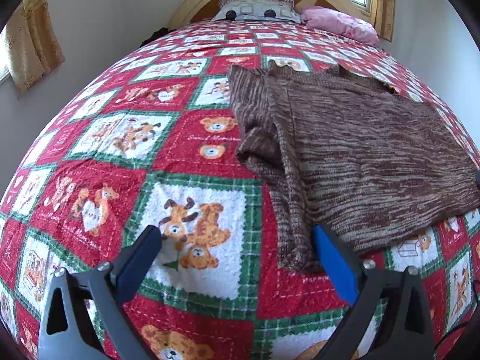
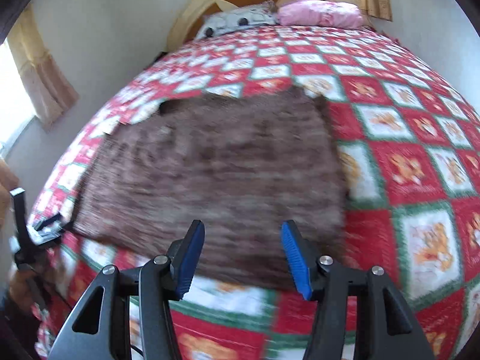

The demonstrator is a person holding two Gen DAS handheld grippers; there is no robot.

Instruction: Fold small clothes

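A brown striped knit garment (image 1: 354,150) lies flat on the bed, with one side folded over along its left edge (image 1: 264,138). My left gripper (image 1: 237,234) is open and empty, above the quilt just left of the garment's near left corner. In the right wrist view the garment (image 2: 216,168) is blurred and fills the middle. My right gripper (image 2: 243,228) is open and empty, over the garment's near edge. The left gripper shows at the far left edge of the right wrist view (image 2: 27,231).
The bed carries a red, white and green teddy-bear quilt (image 1: 186,162). A grey pillow (image 1: 258,12) and a pink pillow (image 1: 342,24) lie by the wooden headboard (image 1: 192,3). Curtains (image 1: 33,45) hang by the left wall.
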